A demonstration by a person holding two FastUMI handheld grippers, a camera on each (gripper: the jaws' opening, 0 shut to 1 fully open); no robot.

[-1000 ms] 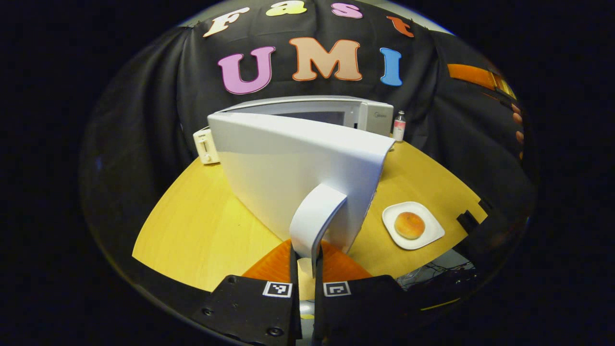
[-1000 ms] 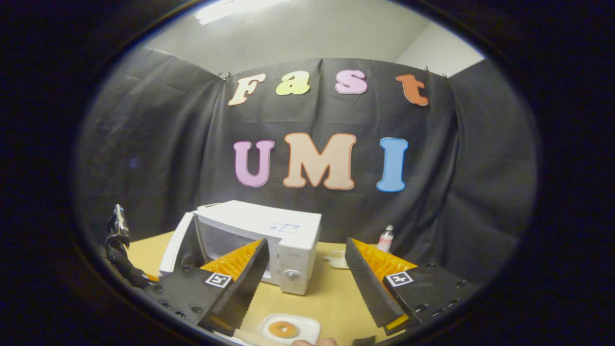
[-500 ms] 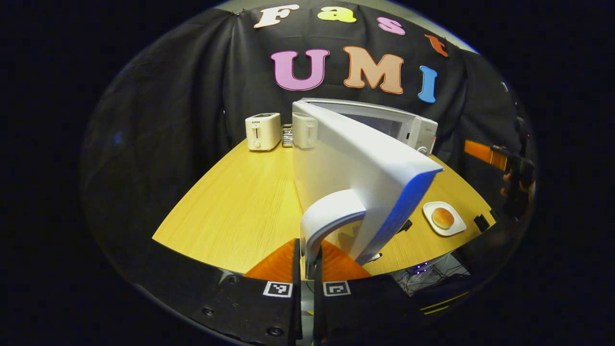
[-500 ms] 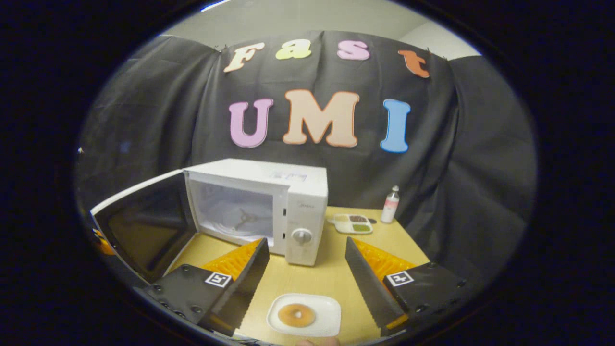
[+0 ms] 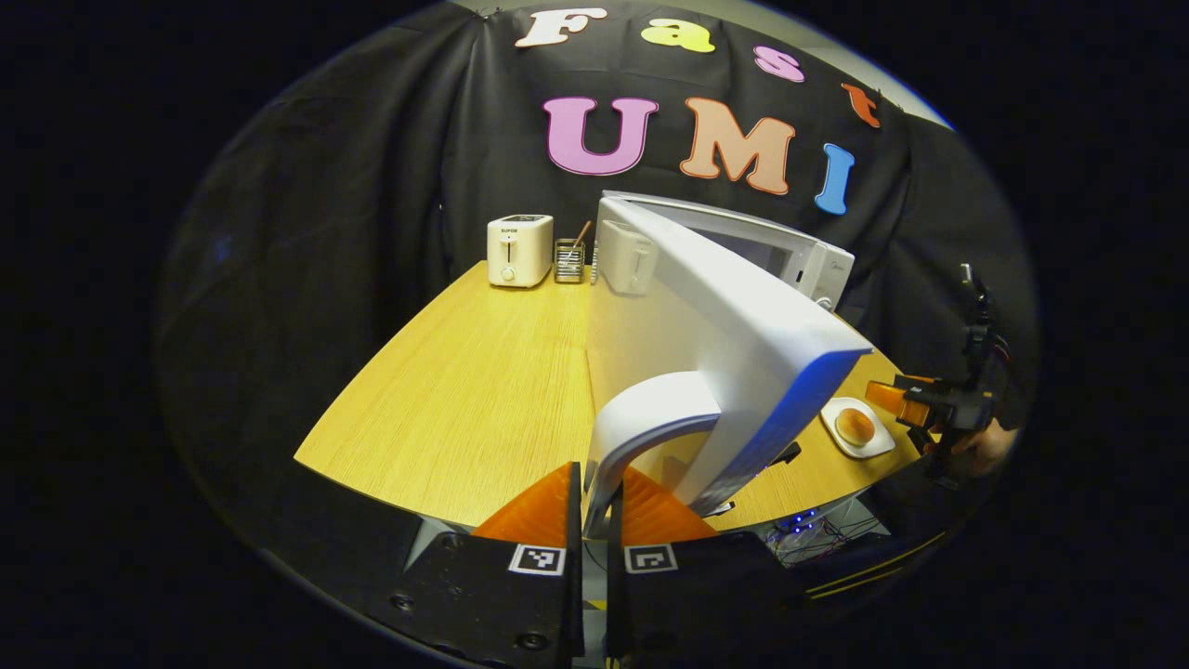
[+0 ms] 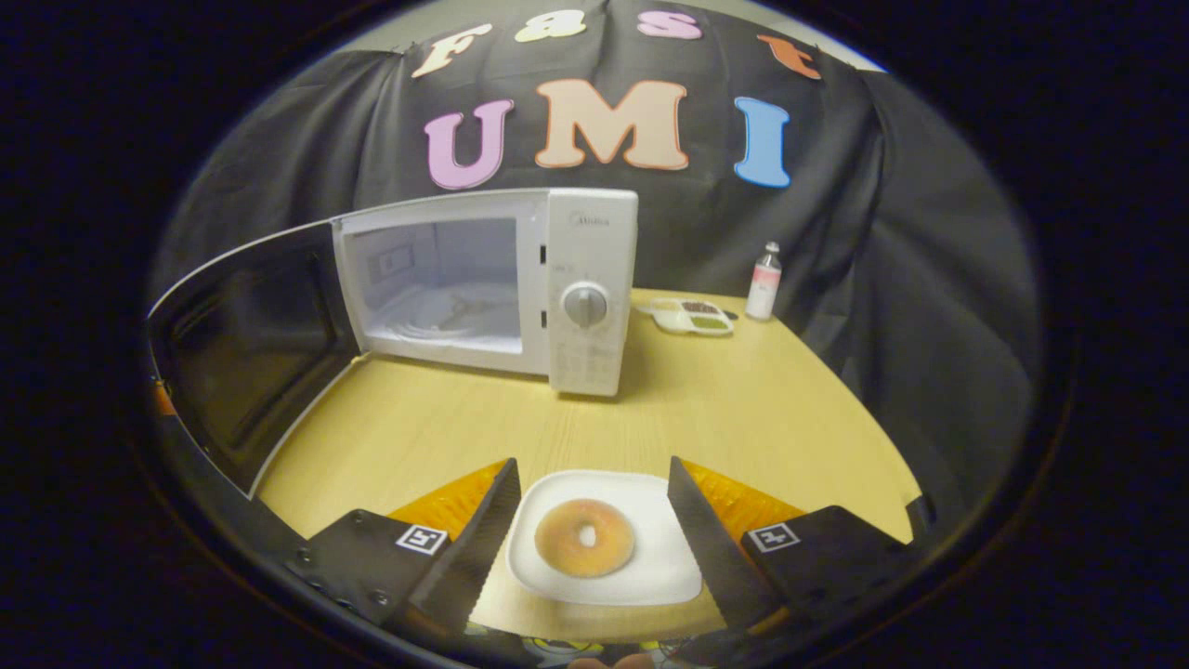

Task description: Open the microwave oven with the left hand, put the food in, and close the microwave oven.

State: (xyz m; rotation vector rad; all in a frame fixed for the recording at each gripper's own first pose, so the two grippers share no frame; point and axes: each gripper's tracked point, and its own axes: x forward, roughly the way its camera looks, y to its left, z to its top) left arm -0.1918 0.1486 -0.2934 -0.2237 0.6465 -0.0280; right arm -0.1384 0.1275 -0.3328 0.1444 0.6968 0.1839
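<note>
Since the earlier frames, the microwave door [image 5: 706,334] is being swung further open, and the right gripper [image 6: 590,548] is being brought down low over the plate [image 6: 669,567], which is now being seen large between its fingers.

The fingers of the right gripper are being held spread wide, one on each side of the plate, and nothing is being pinched by them yet. The fingers of the left gripper [image 5: 594,506] are being pressed together on the door handle [image 5: 641,423].

The food, a round bun [image 6: 585,537], is being shown lying in the middle of the plate, and the plate is being kept on the table [image 6: 743,409] in front of the microwave [image 6: 488,279], well apart from its open cavity.

The plate is being judged as stiff, smooth and breakable, so it may be slippery at the glazed edge. The bun is probably light and soft and could roll if the plate is being tilted. A hold on the plate rim, kept level, is being judged as safer than a hold on the bun.

Whether the fingers are already touching the plate or the table cannot be told. The near rim of the plate is being cut off. The lower front part of the cavity, seen from the left gripper view, is being hidden behind the door.
</note>
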